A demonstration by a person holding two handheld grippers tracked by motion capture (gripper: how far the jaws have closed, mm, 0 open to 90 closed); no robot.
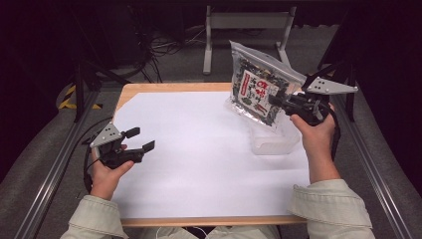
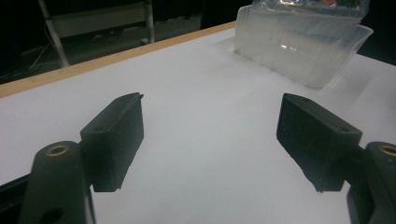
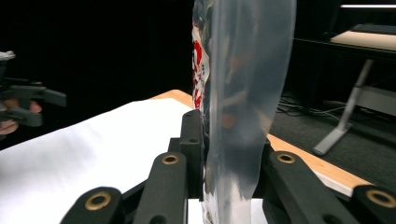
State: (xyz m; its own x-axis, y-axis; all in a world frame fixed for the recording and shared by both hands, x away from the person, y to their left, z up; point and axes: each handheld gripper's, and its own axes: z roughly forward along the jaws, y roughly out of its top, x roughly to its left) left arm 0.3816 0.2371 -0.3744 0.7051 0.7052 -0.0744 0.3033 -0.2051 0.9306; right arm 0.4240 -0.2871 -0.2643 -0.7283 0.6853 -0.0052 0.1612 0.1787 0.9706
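Dark surroundings ring our counter (image 1: 199, 164), a wooden top covered by a white sheet, with a metal frame and loose cables on the floor beyond it. We hold our right hand-held gripper (image 1: 278, 102) up over the far right of the counter, its jaws clamped on the edge of a clear bag (image 1: 259, 87) — a printed pack with red and white lettering and dark contents. In the right gripper view the bag (image 3: 243, 93) stands upright, edge-on between the two jaws. It hangs in the air, just above a clear plastic tub (image 1: 271, 142) that rests on the sheet. Our left hand-held gripper (image 1: 141, 139) sits low at the near left of the counter, jaws apart with nothing between them — well away from the tub (image 2: 303, 46), which shows ahead of it in the left gripper view.
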